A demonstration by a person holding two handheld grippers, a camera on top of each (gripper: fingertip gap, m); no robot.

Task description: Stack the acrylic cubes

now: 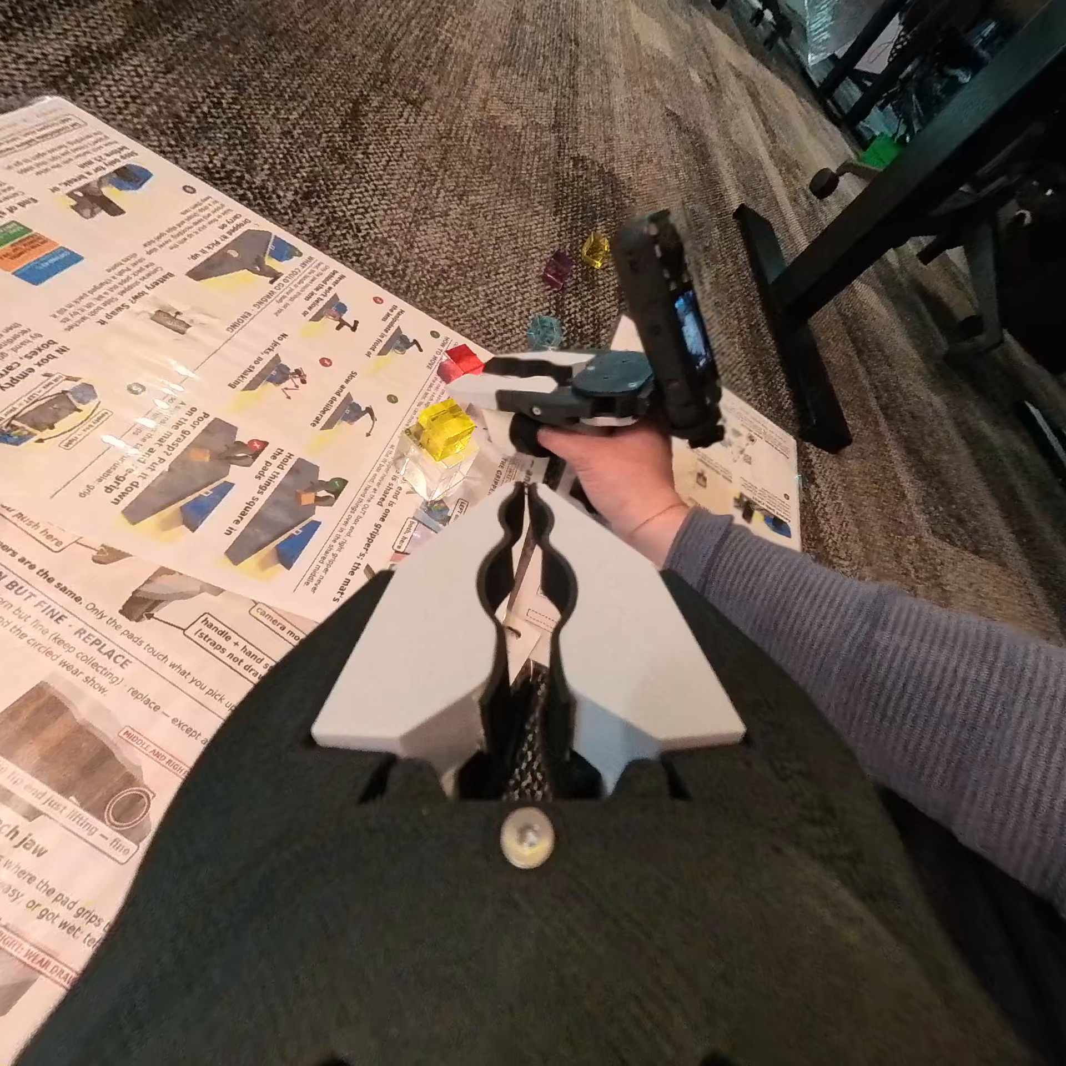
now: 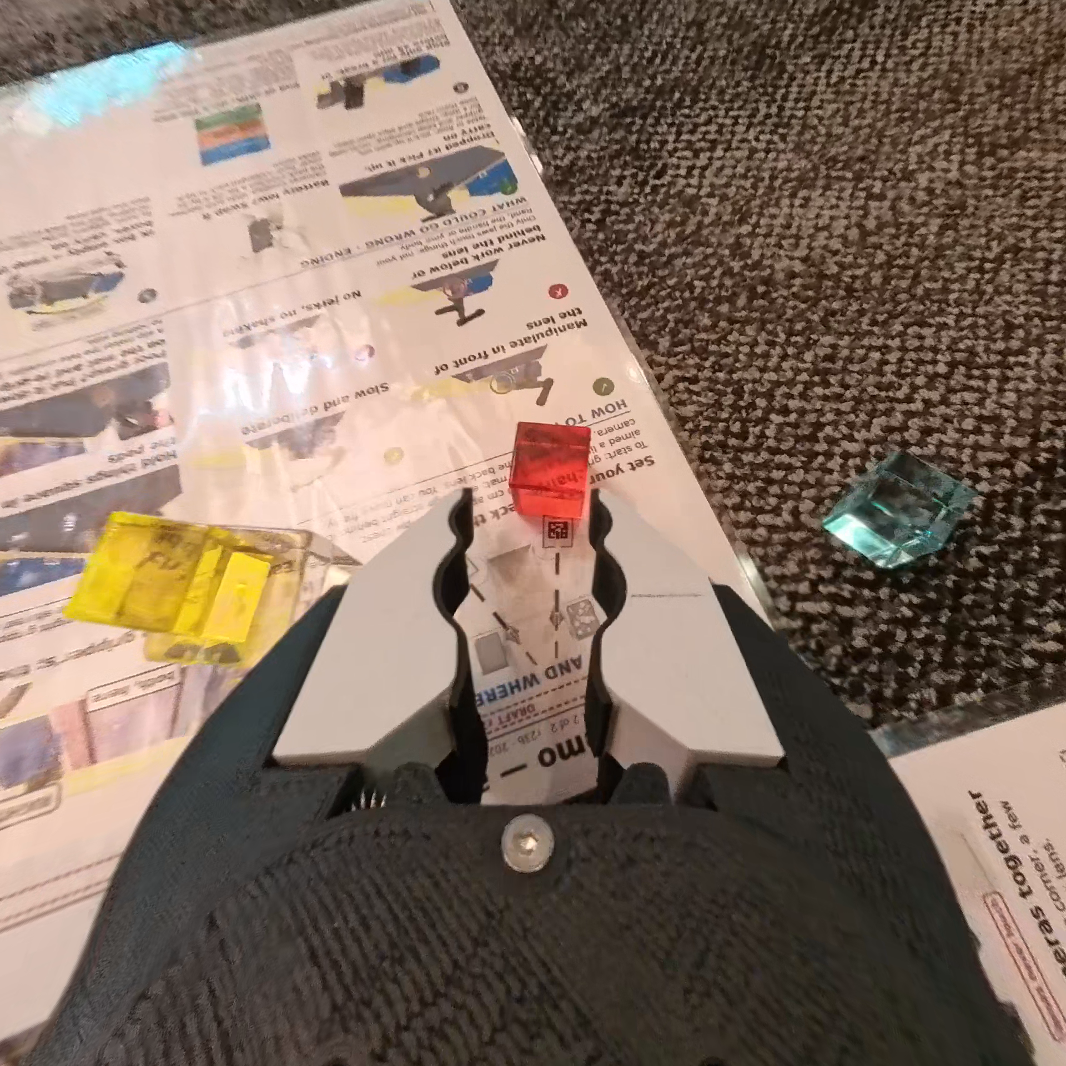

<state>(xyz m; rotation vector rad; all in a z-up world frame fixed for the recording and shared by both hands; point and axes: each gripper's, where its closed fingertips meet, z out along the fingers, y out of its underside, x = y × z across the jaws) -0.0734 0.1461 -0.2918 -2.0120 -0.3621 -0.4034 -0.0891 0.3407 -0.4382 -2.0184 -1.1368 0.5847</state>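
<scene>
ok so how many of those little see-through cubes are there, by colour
yellow cubes: 2
clear cube: 1
red cube: 1
teal cube: 1
magenta cube: 1
total: 6

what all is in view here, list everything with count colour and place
red cube: 1, clear red, on the sheet at the right jaws' tips
yellow cube: 1, on a clear block
teal cube: 1, on carpet
purple cube: 1, on carpet
second yellow cube: 1, on carpet
printed sheet: laminated, on carpet
table legs: black
left gripper: jaws together
right gripper: jaws apart
hand: 1, grey sleeve
</scene>
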